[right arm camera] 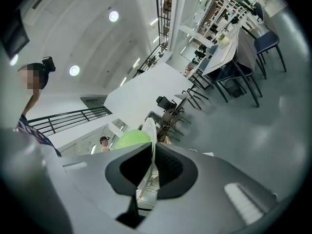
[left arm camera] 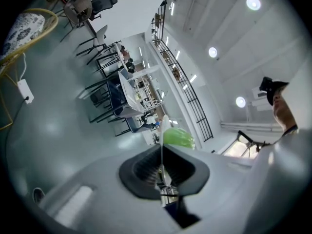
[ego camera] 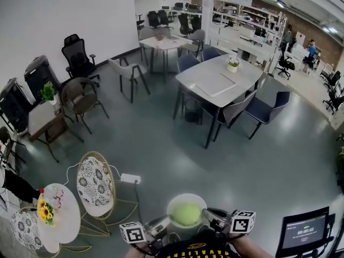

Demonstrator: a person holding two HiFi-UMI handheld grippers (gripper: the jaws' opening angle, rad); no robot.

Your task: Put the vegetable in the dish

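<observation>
The vegetable (ego camera: 186,214), round and pale green, lay inside the white dish (ego camera: 185,196) at 6 o'clock in the head view, close to the person's body. The dish hung above the grey floor (ego camera: 161,149), with nothing under it.

The left tongs (ego camera: 163,221) gripped the dish at its 9 o'clock edge and the right tongs (ego camera: 208,214) at its 3 o'clock edge. In the left gripper view the jaws stood almost together, pinched on the thin white rim (left arm camera: 165,126), with the vegetable (left arm camera: 178,138) showing just beyond at 1 o'clock. The right gripper view showed the same narrow pinch on the rim (right arm camera: 150,130), with the vegetable (right arm camera: 127,139) at 11 o'clock.

The placing itself looked done, so the step in hand seemed to be carrying the loaded dish. The next move would call for keeping both pinches even and the dish level so the vegetable would not roll. The dish would then go down on a surface, perhaps the small round tabletop (ego camera: 67,215) at 8 o'clock, before either grip was loosened.
</observation>
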